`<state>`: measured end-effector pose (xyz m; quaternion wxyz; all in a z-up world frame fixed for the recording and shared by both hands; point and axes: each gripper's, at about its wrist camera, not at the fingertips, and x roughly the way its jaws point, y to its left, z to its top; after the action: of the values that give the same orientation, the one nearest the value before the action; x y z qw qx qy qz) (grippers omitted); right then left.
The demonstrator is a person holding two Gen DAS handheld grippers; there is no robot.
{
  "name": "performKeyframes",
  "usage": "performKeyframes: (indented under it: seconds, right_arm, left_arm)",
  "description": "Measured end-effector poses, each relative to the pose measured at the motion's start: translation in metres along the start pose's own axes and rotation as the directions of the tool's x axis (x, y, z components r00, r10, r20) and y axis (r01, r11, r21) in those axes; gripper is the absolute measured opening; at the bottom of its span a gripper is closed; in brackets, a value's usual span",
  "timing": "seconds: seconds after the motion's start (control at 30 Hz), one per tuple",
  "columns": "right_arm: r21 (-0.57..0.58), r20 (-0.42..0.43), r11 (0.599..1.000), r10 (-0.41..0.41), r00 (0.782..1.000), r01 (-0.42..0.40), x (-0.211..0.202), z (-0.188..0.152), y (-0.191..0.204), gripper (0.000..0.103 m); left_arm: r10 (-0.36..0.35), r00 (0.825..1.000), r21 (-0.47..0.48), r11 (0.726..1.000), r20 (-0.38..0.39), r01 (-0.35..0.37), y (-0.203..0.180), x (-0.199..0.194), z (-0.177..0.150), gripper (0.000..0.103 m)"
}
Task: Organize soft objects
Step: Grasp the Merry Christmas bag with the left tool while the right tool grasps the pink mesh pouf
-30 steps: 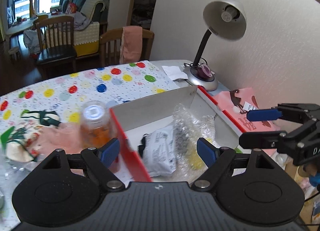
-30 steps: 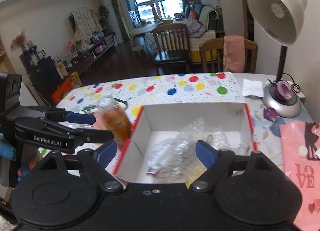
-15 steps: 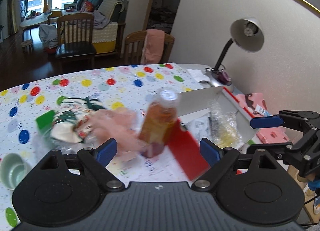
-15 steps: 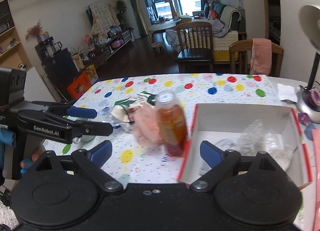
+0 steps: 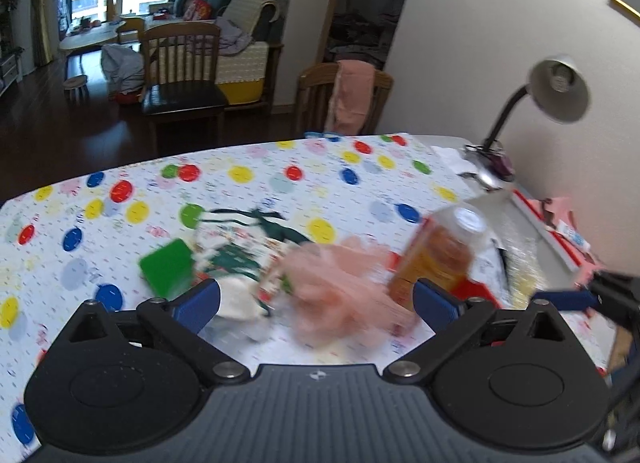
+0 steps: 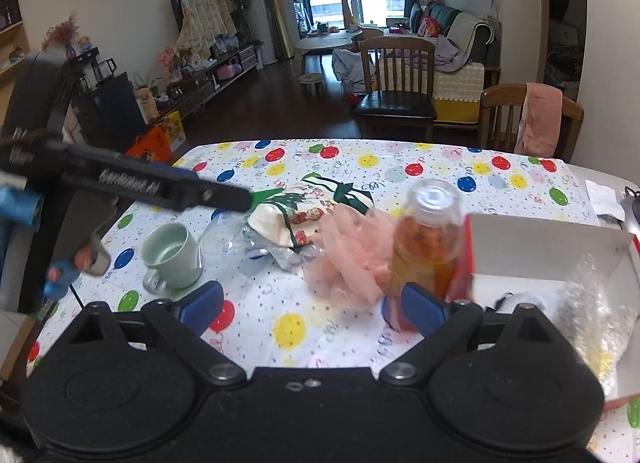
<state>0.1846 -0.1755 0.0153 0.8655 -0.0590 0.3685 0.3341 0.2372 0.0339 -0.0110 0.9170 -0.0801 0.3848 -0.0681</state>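
Left of the box (image 6: 548,247), the cloth pouch (image 6: 296,215) and pink puff (image 6: 352,255) lie unsorted beside the bottle (image 6: 428,247); bubble wrap (image 6: 592,303) is already boxed. The pouch lies flat, its long axis slanting away. The left gripper (image 5: 316,303) has just opened wider; the right gripper (image 6: 312,307) gapes too, both empty.

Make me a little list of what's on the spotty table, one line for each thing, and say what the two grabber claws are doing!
table cover: white cloth with coloured balloon dots
pink thing: fluffy peach mesh puff, beside the bottle
bottle: clear, orange contents, upright, close against the box's red side
box: white inside, red outside, holding bubble wrap
cup: pale green mug, left of the puff
pouch: Christmas-print fabric bag, behind the puff
left gripper: open, empty, jaws just opened wider
right gripper: open, empty, has just been opening
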Motion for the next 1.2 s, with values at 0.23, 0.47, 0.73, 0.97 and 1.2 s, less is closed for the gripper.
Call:
performKeyframes:
  seconds: [0.23,0.47,0.73,0.97,1.2]
  right_arm:
    - [-0.004,-0.007,0.996,-0.085,0.996,0.085,0.05,0.01,0.023,0.095]
    - [-0.014,-0.044,0.986,-0.168,0.985,0.168,0.098,0.019,0.031,0.094]
    - [-0.098,-0.097,0.968,-0.239,0.966,0.229,0.148,0.027,0.041,0.094]
    - [-0.166,-0.152,0.946,-0.305,0.94,0.28,0.187,0.025,0.041,0.092]
    - [-0.208,-0.185,0.931,-0.338,0.923,0.299,0.209,0.017,0.039,0.089]
  left_arm:
    - [0.021,0.999,-0.017,1.0,-0.041,-0.022,0.041,0.038,0.035,0.103]
    - [0.013,0.99,-0.046,0.999,-0.137,-0.019,0.066,0.09,0.055,0.103]
    - [0.045,0.966,-0.003,0.999,-0.255,-0.047,0.077,0.154,0.057,0.103]
    - [0.074,0.944,0.042,0.997,-0.321,-0.064,0.076,0.193,0.048,0.103]
    - [0.104,0.936,0.094,0.993,-0.335,-0.077,0.071,0.21,0.04,0.103]
